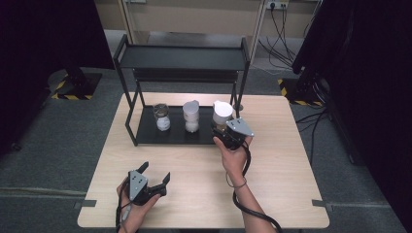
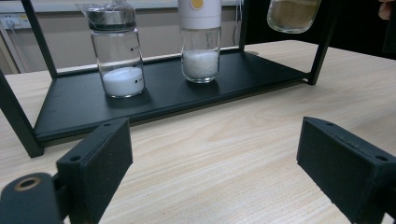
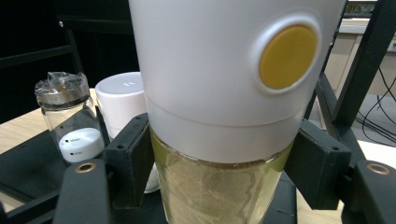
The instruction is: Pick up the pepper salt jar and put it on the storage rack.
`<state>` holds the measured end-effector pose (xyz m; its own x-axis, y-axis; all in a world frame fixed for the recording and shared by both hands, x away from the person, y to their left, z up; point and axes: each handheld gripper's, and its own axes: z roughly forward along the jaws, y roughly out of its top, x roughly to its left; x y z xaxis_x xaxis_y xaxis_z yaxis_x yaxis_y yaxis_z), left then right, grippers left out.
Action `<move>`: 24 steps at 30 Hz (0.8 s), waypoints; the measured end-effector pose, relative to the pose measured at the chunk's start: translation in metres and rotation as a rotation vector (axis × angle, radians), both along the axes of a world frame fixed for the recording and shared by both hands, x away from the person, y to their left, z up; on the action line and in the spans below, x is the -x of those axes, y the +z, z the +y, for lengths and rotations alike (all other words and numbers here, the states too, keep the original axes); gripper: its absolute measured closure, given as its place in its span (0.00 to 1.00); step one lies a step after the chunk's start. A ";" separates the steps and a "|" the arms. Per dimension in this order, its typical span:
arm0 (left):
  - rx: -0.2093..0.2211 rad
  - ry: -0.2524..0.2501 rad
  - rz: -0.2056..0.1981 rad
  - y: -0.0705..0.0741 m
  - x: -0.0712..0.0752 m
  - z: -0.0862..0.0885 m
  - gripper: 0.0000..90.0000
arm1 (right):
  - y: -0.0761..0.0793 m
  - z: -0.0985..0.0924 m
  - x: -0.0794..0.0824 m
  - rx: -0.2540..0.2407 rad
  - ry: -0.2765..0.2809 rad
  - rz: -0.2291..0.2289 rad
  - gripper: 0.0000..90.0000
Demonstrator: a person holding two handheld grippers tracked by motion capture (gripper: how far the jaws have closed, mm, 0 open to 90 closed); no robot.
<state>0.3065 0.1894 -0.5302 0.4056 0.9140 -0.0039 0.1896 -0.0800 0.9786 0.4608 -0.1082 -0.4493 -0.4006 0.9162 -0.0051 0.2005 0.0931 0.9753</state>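
My right gripper (image 3: 224, 168) has its jaws clamped on the brown-filled jar (image 3: 219, 116), lifted over the rack (image 1: 145, 131) tray's right end. If it slips or swings, it could hit the post. Left gripper (image 1: 154, 178) idles wide on the bench (image 1: 194, 165).

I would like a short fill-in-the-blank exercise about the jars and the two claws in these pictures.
1. The right claw is shut on the jar that holds ____ powder.
2. That jar's white lid has a round ____ spot.
3. The left claw is ____ and holds nothing.
4. On the black shelf, ____ other jars stand.

Missing words: brown; yellow; open; two
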 end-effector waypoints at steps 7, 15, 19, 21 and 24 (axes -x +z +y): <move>0.000 0.000 0.000 0.000 0.000 0.000 0.11 | -0.001 0.007 -0.006 0.010 0.001 0.006 0.34; 0.001 -0.001 0.000 0.000 0.000 0.000 0.11 | -0.007 0.012 -0.013 0.016 -0.002 0.019 0.34; -0.001 -0.002 -0.002 0.000 0.000 0.000 0.11 | -0.010 0.014 -0.015 0.024 -0.007 0.024 0.34; -0.001 -0.002 0.000 0.000 0.000 0.000 0.11 | -0.011 0.014 -0.016 0.026 -0.008 0.025 0.34; 0.001 -0.002 0.001 0.000 0.000 0.000 0.11 | -0.010 0.015 -0.018 0.031 -0.007 0.024 0.34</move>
<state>0.3066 0.1895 -0.5301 0.4071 0.9134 -0.0049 0.1901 -0.0795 0.9785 0.4785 -0.0928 -0.4597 -0.3941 0.9187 -0.0236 0.2245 0.1212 0.9669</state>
